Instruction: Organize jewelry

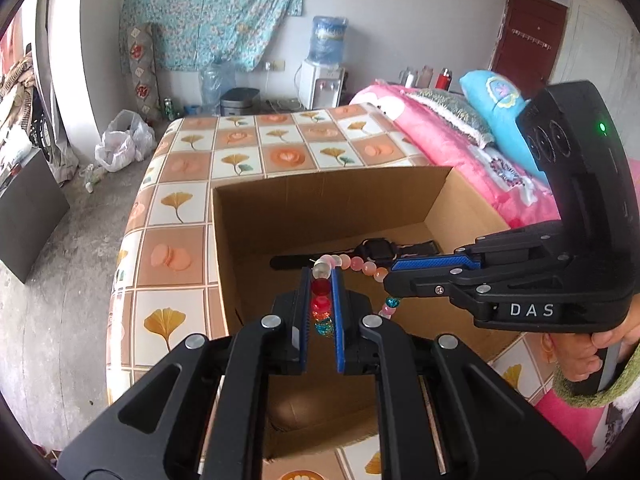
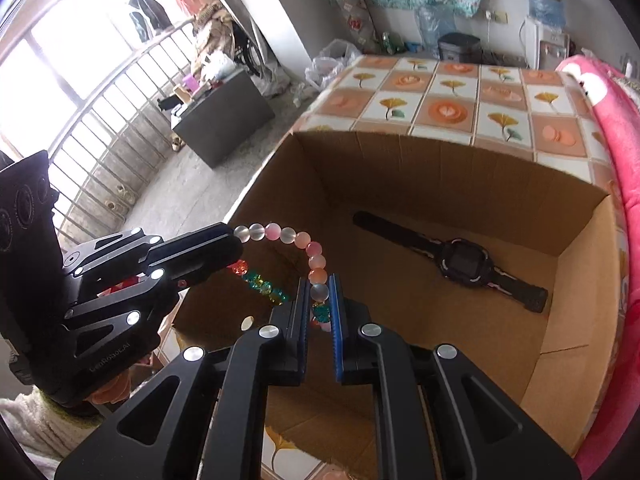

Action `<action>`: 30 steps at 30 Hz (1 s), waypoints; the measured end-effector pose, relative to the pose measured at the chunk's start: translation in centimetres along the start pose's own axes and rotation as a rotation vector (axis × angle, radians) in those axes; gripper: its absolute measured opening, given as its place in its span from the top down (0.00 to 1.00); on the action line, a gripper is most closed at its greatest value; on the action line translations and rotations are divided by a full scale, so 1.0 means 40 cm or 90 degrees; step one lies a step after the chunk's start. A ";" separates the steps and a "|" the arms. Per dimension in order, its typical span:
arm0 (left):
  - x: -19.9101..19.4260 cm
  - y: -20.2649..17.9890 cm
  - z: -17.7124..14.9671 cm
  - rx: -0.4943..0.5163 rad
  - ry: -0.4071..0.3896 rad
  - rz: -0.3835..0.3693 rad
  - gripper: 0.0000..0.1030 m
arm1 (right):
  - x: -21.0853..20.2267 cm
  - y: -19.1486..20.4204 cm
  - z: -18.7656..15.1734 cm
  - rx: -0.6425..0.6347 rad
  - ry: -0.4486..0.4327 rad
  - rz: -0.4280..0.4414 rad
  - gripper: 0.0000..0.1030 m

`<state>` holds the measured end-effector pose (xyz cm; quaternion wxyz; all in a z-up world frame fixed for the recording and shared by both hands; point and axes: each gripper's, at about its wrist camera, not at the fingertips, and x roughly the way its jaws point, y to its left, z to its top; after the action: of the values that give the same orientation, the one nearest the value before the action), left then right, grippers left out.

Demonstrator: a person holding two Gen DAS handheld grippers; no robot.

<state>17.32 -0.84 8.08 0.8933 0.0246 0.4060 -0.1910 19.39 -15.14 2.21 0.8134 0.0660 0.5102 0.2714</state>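
Observation:
A bracelet of pink and white beads [image 1: 352,262] [image 2: 296,236] arcs between my two grippers above an open cardboard box [image 1: 320,200] [image 2: 440,176]. A second strand of red, teal and yellow beads [image 2: 260,282] [image 1: 322,320] hangs beneath it. My left gripper [image 1: 321,276] [image 2: 230,252] is shut on one end of the beads. The right gripper [image 2: 320,284] [image 1: 390,276] is shut on the other end. A black wristwatch [image 1: 378,250] [image 2: 464,260] lies flat on the box floor, below and beyond the beads.
The box stands on a table with a tiled ginkgo-leaf cloth [image 1: 248,140] [image 2: 452,88]. A pink bed [image 1: 460,152] with a blue pillow [image 1: 496,104] borders the table's right side. Concrete floor with a dark cabinet [image 2: 224,128] lies to the left. A hand [image 1: 588,356] grips the right gripper's handle.

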 end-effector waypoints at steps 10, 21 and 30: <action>0.114 -0.002 0.006 0.072 0.118 0.047 0.91 | 0.213 -0.055 0.067 0.084 0.214 0.021 0.90; 0.039 0.029 0.030 0.058 0.047 0.063 0.73 | 0.218 -0.097 0.093 0.122 0.196 0.015 0.89; -0.056 0.049 -0.009 -0.004 -0.018 0.064 0.60 | -0.015 -0.091 0.128 0.030 0.041 -0.048 0.81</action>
<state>16.44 1.78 9.28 0.9075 0.0398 0.3922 -0.1448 24.98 -17.65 3.68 0.8046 0.0572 0.5443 0.2305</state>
